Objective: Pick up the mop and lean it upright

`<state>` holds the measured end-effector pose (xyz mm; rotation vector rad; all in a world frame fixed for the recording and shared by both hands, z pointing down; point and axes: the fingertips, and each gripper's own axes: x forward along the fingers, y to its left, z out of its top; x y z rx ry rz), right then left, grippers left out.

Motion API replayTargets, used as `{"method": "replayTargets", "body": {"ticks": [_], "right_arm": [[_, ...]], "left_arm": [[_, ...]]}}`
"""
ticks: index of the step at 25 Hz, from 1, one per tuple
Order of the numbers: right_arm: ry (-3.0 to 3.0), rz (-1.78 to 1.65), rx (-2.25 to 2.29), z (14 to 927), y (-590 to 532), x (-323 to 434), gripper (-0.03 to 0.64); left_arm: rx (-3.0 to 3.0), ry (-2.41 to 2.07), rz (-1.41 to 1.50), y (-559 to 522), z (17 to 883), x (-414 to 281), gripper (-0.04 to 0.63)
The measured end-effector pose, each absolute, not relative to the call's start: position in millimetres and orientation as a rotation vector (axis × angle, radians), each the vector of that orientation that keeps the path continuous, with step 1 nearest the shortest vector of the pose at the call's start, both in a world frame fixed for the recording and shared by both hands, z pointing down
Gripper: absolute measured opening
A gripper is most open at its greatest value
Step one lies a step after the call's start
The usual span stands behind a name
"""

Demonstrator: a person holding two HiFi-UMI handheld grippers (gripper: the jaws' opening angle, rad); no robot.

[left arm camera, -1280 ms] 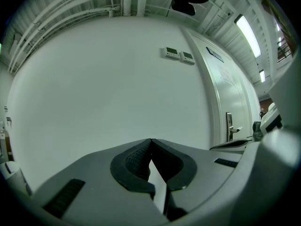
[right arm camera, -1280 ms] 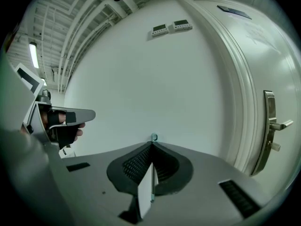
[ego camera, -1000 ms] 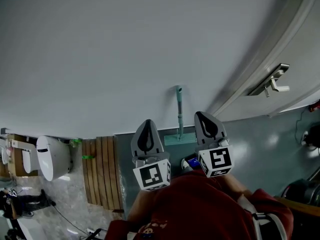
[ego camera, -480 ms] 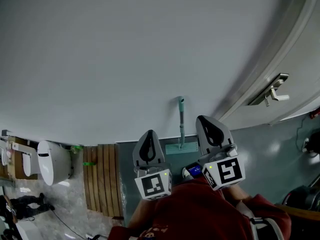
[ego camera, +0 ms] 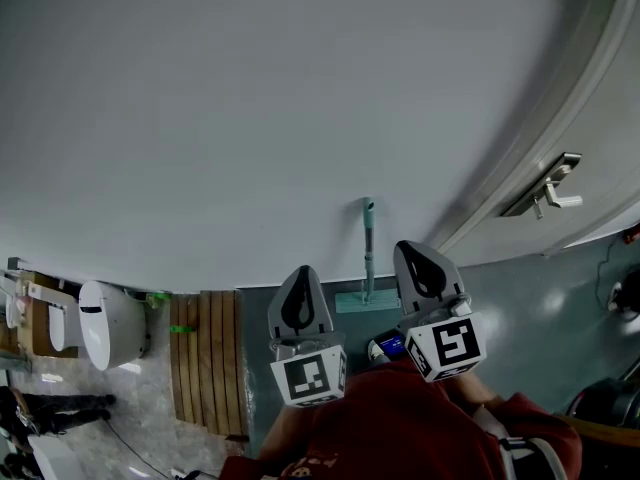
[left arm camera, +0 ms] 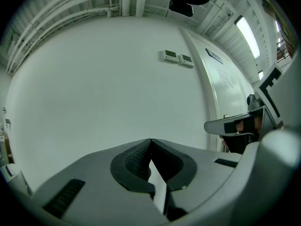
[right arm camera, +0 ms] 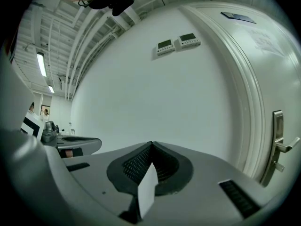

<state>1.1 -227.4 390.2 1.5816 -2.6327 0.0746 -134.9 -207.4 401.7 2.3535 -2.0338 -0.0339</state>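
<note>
White wall [ego camera: 250, 118] ahead props the mop [ego camera: 367, 258], upright just beyond the fingers [ego camera: 298, 293] — left gripper [left arm camera: 150, 141] and right gripper [right arm camera: 151, 144] both pressed together, empty. Best draw straight back, never brushing it.

Both grippers are held side by side in front of the chest, pointing level and away from the body. Left gripper [ego camera: 301, 273]: jaws together, tips meeting, nothing between. Right gripper [ego camera: 414, 250]: jaws together, also empty, its tip a little above the left's in the head view. Marker cubes [ego camera: 308, 376] face the head camera. Red sleeves [ego camera: 400, 428] sit close behind; hands hidden.
</note>
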Motion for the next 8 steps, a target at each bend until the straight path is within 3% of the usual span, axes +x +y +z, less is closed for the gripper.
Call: {"method": "replayTargets", "body": {"ticks": [8], "right_arm": [[-2.621,0.068,1.585,393.2,-227.4,7.0,0.018]], "left_arm": [[2.372,-2.018,-0.015,-206.4,401.8,-126.2,0.012]]}}
